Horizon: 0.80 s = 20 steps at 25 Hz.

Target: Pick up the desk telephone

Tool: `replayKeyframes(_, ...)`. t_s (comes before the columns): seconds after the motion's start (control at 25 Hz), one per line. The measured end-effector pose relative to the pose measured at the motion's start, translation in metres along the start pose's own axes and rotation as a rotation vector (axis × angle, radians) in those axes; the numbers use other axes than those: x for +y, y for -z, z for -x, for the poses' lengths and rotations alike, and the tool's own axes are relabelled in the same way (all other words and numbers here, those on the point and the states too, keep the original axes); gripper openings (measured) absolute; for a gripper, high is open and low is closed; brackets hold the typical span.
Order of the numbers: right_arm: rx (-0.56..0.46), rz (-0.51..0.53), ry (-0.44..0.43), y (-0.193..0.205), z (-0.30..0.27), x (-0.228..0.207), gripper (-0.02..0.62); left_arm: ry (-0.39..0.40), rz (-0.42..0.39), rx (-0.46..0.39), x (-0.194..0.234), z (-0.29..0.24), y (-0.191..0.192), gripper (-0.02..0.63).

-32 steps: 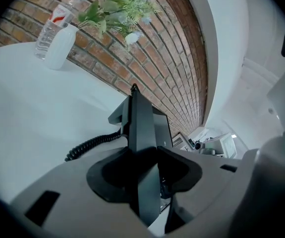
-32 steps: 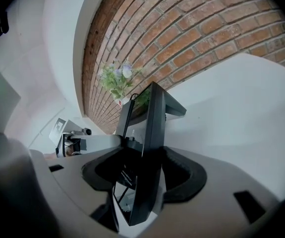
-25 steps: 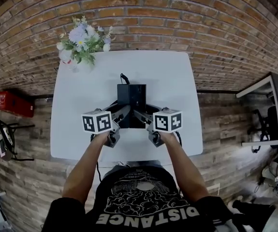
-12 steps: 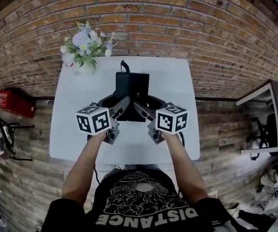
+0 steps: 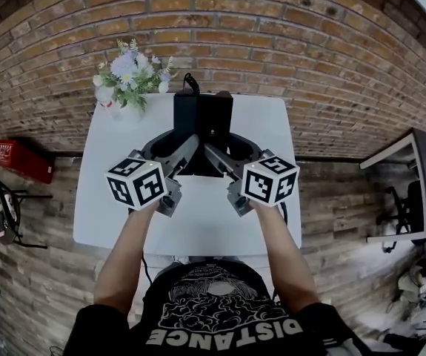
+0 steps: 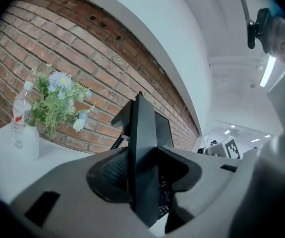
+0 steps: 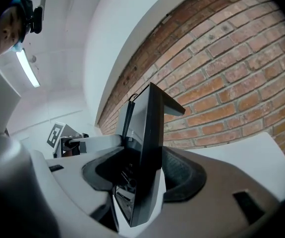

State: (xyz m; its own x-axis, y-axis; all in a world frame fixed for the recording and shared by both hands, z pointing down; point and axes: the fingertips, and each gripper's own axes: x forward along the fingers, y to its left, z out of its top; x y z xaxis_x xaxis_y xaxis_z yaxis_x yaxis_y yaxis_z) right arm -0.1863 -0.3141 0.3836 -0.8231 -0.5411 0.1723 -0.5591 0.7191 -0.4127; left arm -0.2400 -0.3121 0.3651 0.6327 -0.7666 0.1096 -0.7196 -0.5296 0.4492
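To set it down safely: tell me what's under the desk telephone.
Around its lower edge only bare white table shows. The patch straight beneath is covered by the desk telephone itself.

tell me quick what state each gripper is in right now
Left gripper: closed on one side edge of the desk telephone.
Right gripper: closed on the opposite side edge of the same telephone.

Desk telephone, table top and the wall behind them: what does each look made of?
Desk telephone: probably moulded plastic, matt black, judging by the thin sharp edges and the faint sheen in the gripper views. Table: smooth white top with no grain showing, perhaps laminate or painted board. Wall: red-brown brick with pale mortar joints, rough and matt.
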Motion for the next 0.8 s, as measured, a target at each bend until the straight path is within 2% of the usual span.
replayKeyframes(0.56, -0.124, 0.141, -0.059, -0.074, 0.006, 0.033, 0.235, -0.007, -0.143, -0.154, -0.034, 0.013, -0.075, 0.169)
replayKeyframes(0.8, -0.164, 0.208, -0.078, -0.1, 0.009, 0.049, 0.235, 0.0, -0.166, -0.218, -0.045, 0.022, -0.101, 0.169)
